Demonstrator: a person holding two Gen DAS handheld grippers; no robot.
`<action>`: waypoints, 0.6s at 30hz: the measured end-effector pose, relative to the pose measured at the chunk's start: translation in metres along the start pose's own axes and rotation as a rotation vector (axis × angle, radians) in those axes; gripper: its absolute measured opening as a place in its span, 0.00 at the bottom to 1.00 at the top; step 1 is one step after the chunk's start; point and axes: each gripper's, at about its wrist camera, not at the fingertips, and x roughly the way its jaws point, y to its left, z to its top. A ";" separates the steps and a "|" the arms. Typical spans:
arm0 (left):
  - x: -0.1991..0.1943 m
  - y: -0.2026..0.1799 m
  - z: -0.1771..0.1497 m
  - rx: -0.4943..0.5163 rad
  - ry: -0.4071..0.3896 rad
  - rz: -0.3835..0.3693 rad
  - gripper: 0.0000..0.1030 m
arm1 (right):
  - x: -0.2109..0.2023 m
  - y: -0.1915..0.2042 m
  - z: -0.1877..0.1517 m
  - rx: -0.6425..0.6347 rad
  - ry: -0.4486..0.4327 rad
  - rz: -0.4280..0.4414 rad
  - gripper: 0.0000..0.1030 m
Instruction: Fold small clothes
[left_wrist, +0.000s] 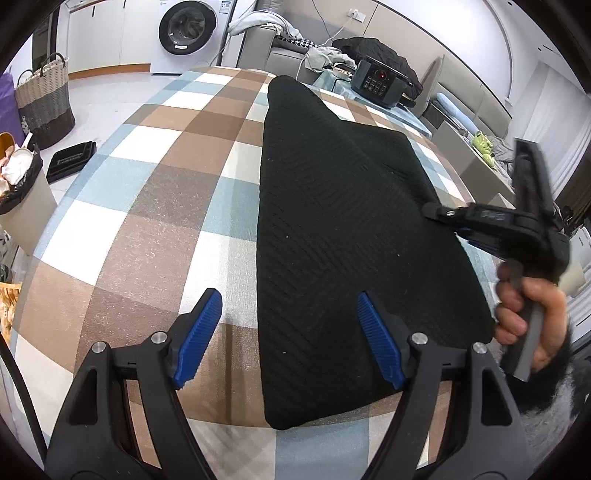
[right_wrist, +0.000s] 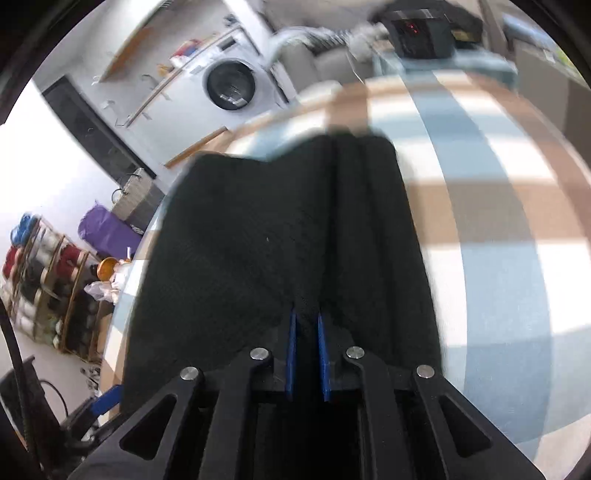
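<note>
Black ribbed knit garment (left_wrist: 354, 236) lies spread on the checked brown, white and pale-blue tablecloth (left_wrist: 155, 206), reaching from the 6 o'clock edge of the left wrist view up to a narrow end near 12 o'clock. The left gripper (left_wrist: 290, 336) hovers low at 6 o'clock with its blue ribbed pads (left_wrist: 199, 332) wide apart; one pad is over bare cloth, the other over the garment's near portion, and nothing is between them. At 3 o'clock in that view the right gripper (left_wrist: 436, 212) meets the garment's edge, held by a bare hand (left_wrist: 524, 314). In the right wrist view (blurred) the right gripper (right_wrist: 306, 325) has its blue pads nearly together, pinching a raised fold of the black knit (right_wrist: 280, 236) between them. A white front-loading washing machine (left_wrist: 188, 29) stands at 11 o'clock, a woven two-tone basket (left_wrist: 46, 99) at 9 o'clock, and a dark boxy appliance with a red light (left_wrist: 380, 79) at 1 o'clock.
</note>
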 end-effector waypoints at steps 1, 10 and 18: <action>0.000 0.001 0.000 -0.002 -0.001 0.002 0.72 | -0.005 0.000 -0.002 0.000 -0.004 0.012 0.15; 0.005 0.000 -0.005 -0.007 0.015 -0.001 0.71 | -0.056 0.025 -0.060 -0.126 0.012 0.116 0.05; 0.005 -0.010 -0.007 0.016 0.019 0.003 0.72 | -0.058 0.016 -0.071 -0.100 0.004 0.030 0.17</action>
